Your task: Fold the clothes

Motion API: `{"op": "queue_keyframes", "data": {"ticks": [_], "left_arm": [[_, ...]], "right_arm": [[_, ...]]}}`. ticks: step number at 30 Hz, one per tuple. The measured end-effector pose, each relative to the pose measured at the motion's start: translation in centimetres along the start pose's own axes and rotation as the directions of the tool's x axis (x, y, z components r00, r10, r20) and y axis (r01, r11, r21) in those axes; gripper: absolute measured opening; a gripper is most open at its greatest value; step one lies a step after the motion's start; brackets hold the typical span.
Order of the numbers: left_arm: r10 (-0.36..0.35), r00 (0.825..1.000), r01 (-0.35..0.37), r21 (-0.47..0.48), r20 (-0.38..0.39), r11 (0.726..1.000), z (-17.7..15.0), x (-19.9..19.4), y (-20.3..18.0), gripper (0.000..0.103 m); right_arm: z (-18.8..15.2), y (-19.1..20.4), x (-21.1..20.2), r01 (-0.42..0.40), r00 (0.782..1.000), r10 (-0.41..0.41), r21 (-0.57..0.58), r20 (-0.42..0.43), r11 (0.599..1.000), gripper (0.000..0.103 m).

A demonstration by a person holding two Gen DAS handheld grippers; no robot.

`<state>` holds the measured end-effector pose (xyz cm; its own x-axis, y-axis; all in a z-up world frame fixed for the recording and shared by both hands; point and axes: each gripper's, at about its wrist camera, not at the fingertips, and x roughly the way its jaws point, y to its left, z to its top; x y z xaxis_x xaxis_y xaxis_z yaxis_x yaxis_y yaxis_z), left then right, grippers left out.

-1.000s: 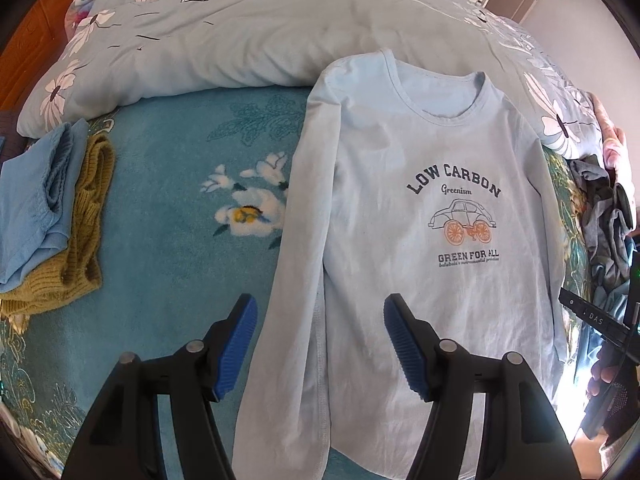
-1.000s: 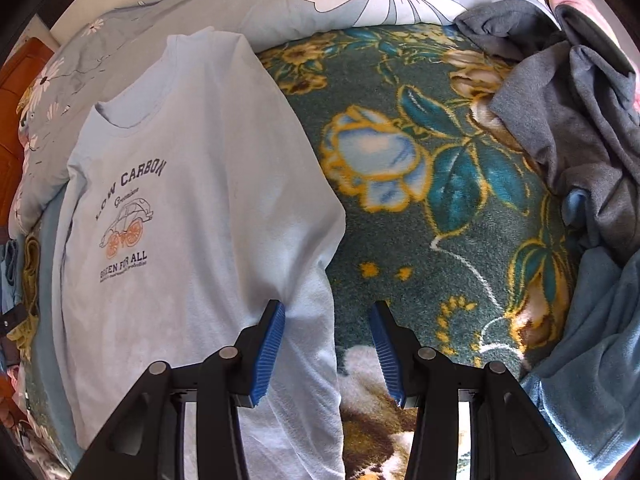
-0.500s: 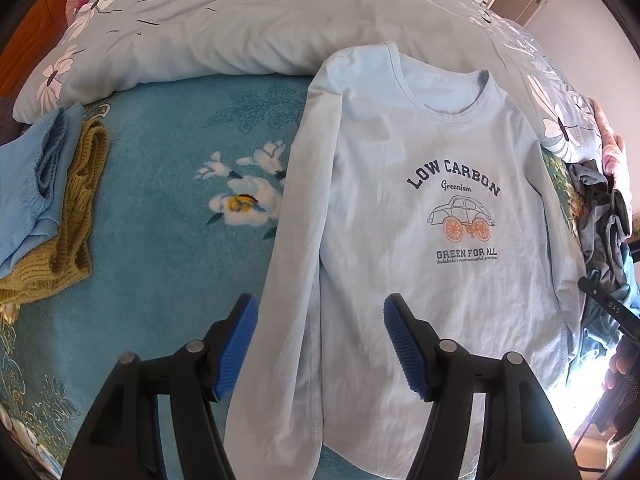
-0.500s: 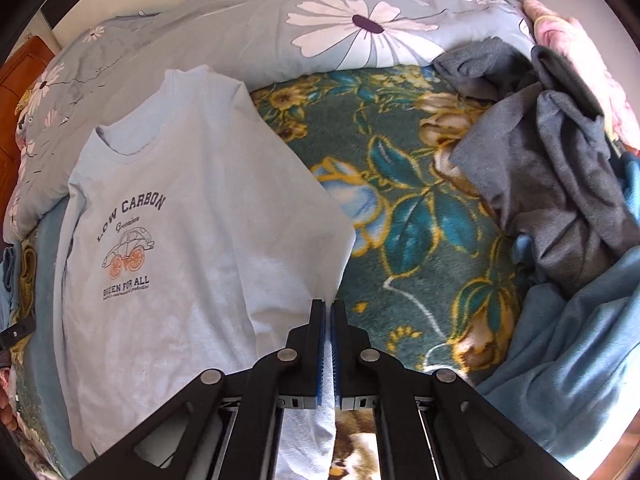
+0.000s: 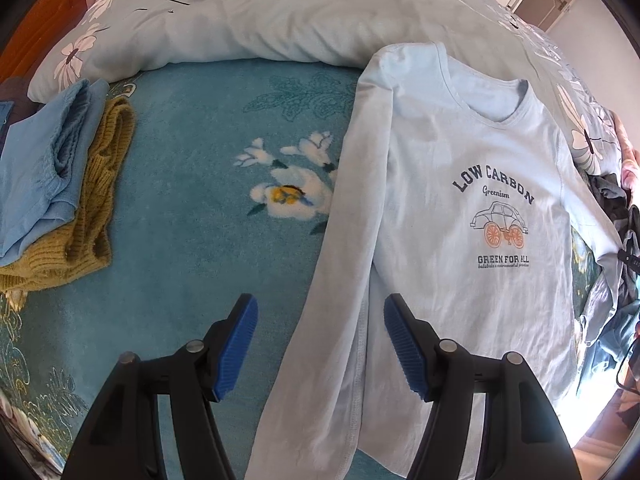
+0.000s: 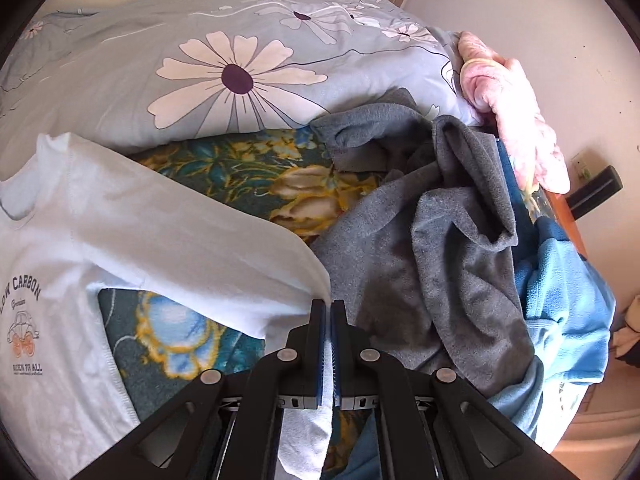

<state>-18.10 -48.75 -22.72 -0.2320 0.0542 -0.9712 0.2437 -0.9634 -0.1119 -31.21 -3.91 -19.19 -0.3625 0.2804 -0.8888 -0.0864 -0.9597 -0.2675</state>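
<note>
A pale blue long-sleeved shirt (image 5: 460,208) printed "LOW CARBON" lies face up on the bed. Its near sleeve (image 5: 340,320) runs down between the blue pads of my left gripper (image 5: 320,344), which hovers open above it. In the right wrist view my right gripper (image 6: 329,312) is shut on the shirt's other sleeve (image 6: 192,248), lifted off the blanket and stretched out sideways from the shirt body (image 6: 44,320). A loose bit of sleeve hangs below the pads.
A folded blue garment (image 5: 36,164) on a mustard knit (image 5: 92,208) lies at the left. A flowered duvet (image 5: 256,16) bounds the far side. Grey (image 6: 432,232) and blue fleece clothes (image 6: 560,312) and a pink cloth (image 6: 512,108) pile up at the right.
My right gripper shut on the sleeve, then lifted it and pulled it outward toward the grey pile. The left gripper stayed open and drifted slightly left over the near sleeve.
</note>
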Motion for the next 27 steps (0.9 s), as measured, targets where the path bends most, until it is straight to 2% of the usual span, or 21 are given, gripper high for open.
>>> {"op": "queue_keyframes", "data": {"ticks": [4, 7, 9, 10, 11, 12, 13, 14, 21, 25, 27], "left_arm": [[-0.009, 1.0, 0.009, 0.001, -0.023, 1.0, -0.2, 0.8, 0.5, 0.067], [-0.028, 0.999, 0.028, 0.003, -0.042, 1.0, -0.7, 1.3, 0.9, 0.067], [-0.039, 0.998, 0.039, -0.002, -0.053, 0.999, -1.1, 1.6, 1.3, 0.067], [-0.044, 0.997, 0.044, -0.005, -0.059, 0.999, -1.4, 1.7, 1.5, 0.067], [-0.047, 0.997, 0.047, -0.01, -0.063, 0.999, -1.7, 1.8, 1.8, 0.067], [-0.05, 0.997, 0.049, -0.017, -0.066, 0.999, -2.0, 2.0, 2.1, 0.067], [-0.052, 0.996, 0.051, -0.024, -0.069, 0.998, -2.4, 2.1, 2.5, 0.067], [-0.056, 0.996, 0.054, -0.03, -0.07, 0.998, -2.6, 2.2, 2.9, 0.067], [-0.095, 0.993, 0.093, -0.035, -0.066, 0.995, -3.7, 2.7, 4.6, 0.066], [-0.111, 0.991, 0.108, -0.042, -0.081, 0.993, -4.0, 3.5, 5.0, 0.053], [-0.118, 0.989, 0.114, -0.048, -0.094, 0.992, -4.3, 4.0, 5.0, 0.052]], "right_arm": [[0.7, 0.3, 1.0, 0.017, 1.0, -0.017, 0.011, -0.008, 1.0, 0.004], [0.2, 0.8, -0.7, 0.014, 1.0, -0.015, 0.015, 0.022, 1.0, 0.006], [-0.1, 1.1, -1.9, 0.012, 0.999, -0.013, 0.018, 0.042, 1.0, 0.012], [-0.2, 1.3, -2.5, 0.011, 0.999, -0.012, 0.019, 0.052, 1.0, 0.02], [-0.4, 1.5, -3.1, 0.01, 0.998, -0.011, 0.02, 0.062, 1.0, 0.036], [-0.8, 1.8, -3.9, -0.002, 0.997, 0.0, 0.023, 0.08, 1.0, 0.045], [-1.6, 2.3, -5.0, -0.028, 0.994, 0.025, 0.028, 0.108, 0.999, 0.061], [-2.3, 2.9, -5.8, -0.052, 0.991, 0.048, 0.029, 0.123, 0.998, 0.071], [-6.2, 7.5, -8.3, -0.203, 0.974, 0.201, 0.006, 0.101, 0.979, 0.074], [-7.0, 10.1, -8.4, -0.285, 0.956, 0.284, -0.006, 0.077, 0.959, 0.074], [-7.1, 11.1, -8.5, -0.302, 0.95, 0.303, -0.014, 0.074, 0.953, 0.074]]}}
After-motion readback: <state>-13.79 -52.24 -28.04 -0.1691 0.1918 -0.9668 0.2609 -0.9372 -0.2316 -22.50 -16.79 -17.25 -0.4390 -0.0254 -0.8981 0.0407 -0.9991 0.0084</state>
